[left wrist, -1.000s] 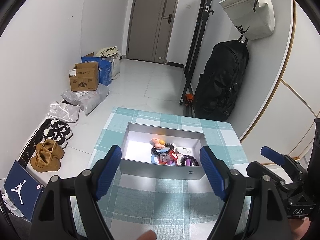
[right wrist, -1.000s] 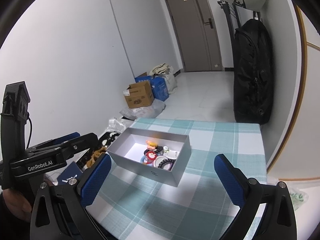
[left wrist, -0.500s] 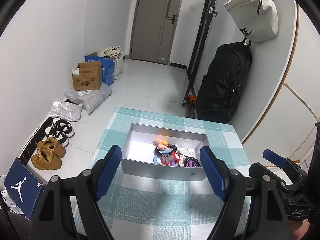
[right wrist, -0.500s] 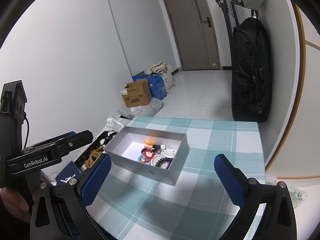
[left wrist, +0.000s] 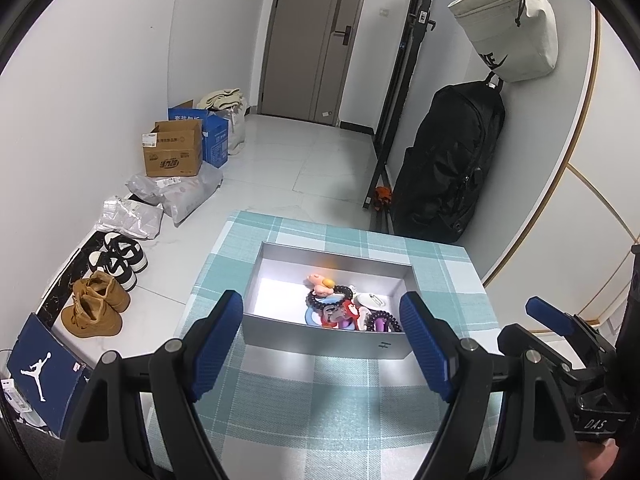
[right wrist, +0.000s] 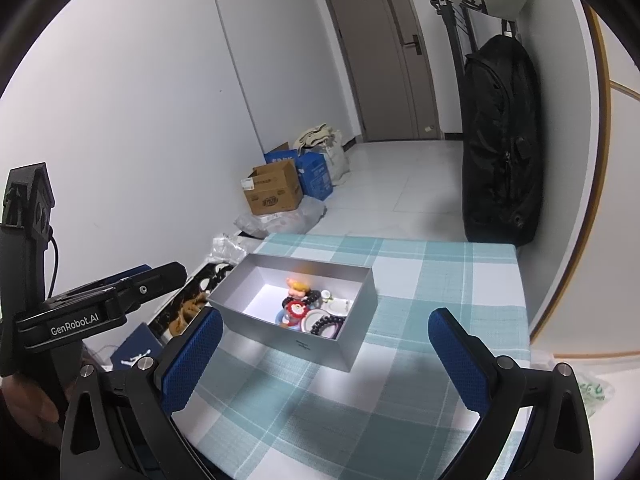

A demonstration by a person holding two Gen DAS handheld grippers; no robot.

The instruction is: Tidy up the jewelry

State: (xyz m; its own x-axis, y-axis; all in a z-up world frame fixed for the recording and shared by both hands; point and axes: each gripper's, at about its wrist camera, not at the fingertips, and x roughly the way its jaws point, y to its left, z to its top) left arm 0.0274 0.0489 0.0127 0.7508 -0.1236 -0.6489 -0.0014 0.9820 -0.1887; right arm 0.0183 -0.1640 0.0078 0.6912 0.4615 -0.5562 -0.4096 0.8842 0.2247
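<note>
The left gripper (left wrist: 320, 336), its two blue-padded fingers spread wide with nothing between them, hangs above the near part of the teal-and-white checked tablecloth (left wrist: 320, 408) and tilts down toward the open grey rectangular cardboard box (left wrist: 328, 340) that sits straight ahead of it. The box's long axis runs across this gripper's line of sight, so its long near wall faces the fingers squarely and fills most of the gap between them.

The right gripper (right wrist: 326, 356) is likewise open and empty. From its side the same box (right wrist: 320, 354) lies ahead and slightly to the left, turned so that a near corner points toward it. By the look of both views the left gripper is the better lined up, though neither touches the box.

Inside, all the jewelry is heaped in the box's right half as the left wrist view shows it; the left half is bare floor. The heap holds a dark beaded bracelet (left wrist: 324, 294), a small doll-like charm with an orange top (left wrist: 320, 282), a red-and-white charm (left wrist: 350, 308), a white round piece (left wrist: 370, 300), a dark coiled band (left wrist: 384, 318) and a blue ring (left wrist: 314, 316). They overlap and tangle, so lifting one cleanly will probably call for a pinch from above at the edge of the pile.
</note>
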